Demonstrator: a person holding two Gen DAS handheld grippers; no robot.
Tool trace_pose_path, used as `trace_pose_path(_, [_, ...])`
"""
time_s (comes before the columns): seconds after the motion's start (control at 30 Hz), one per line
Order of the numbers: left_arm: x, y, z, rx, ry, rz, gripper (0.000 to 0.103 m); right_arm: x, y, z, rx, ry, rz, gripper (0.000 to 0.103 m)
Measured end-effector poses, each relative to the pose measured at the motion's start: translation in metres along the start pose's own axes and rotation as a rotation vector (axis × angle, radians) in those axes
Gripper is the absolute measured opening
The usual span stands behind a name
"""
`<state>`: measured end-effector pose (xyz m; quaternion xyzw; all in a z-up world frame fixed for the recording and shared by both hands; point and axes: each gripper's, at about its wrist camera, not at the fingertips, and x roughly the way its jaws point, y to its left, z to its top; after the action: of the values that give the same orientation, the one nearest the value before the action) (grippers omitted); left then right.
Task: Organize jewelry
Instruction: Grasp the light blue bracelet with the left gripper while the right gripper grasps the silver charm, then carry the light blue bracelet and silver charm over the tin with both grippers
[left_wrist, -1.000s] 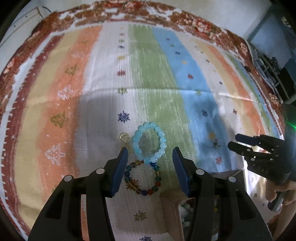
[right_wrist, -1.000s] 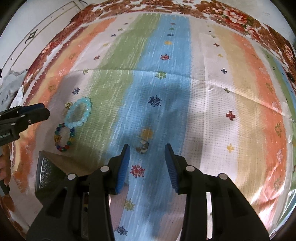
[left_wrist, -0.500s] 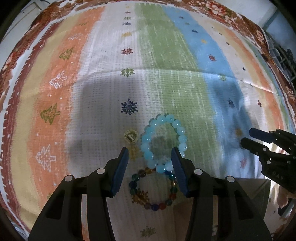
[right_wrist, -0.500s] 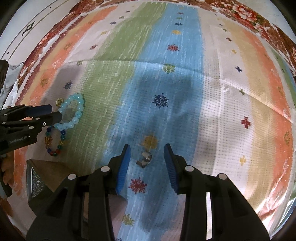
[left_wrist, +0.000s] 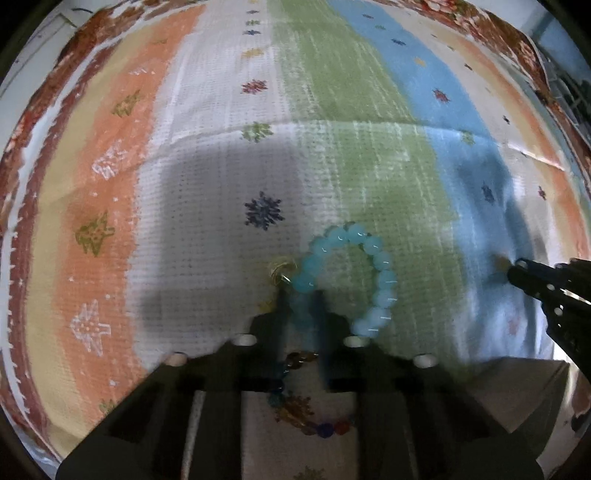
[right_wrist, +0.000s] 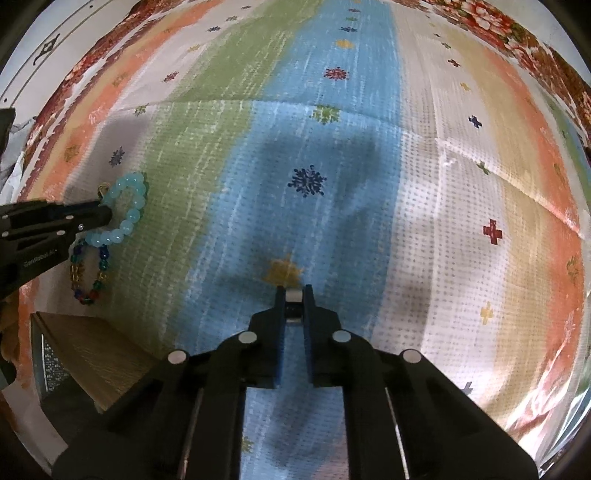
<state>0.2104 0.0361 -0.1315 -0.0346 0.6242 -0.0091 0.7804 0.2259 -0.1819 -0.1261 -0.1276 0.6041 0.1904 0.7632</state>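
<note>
A pale blue bead bracelet lies on the striped cloth. My left gripper is shut on the bracelet's near left beads. A small gold ring lies just left of it. A multicoloured bead bracelet lies nearer, partly under the fingers. In the right wrist view my right gripper is shut on a small silver ring on the blue stripe. The pale blue bracelet and the multicoloured one show at the left there.
A wooden jewelry box with a dark lined inside stands at the near left of the right wrist view; its corner shows in the left wrist view. The cloth's red floral border runs along the far edge.
Both grippers have gone from open to shut. The left one moved forward and closed on the pale blue bracelet. The right one moved forward and closed on the silver ring.
</note>
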Motion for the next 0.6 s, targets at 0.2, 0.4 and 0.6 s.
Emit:
trace_pose_path(0.2, [-0.007, 0.000, 0.004, -0.003, -0.020, -0.030, 0.011, -0.011, 0.000, 0.000, -0.006, -0.026, 0.020, 0.010])
trace_pose_path(0.4, [-0.031, 0.009, 0.004, -0.010, -0.072, -0.070, 0.011, -0.034, 0.009, 0.000, -0.028, -0.083, 0.044, 0.010])
trace_pose_path(0.6, [-0.048, -0.007, -0.003, 0.013, -0.113, -0.101, 0.011, -0.043, 0.018, 0.002, -0.040, -0.108, 0.050, 0.010])
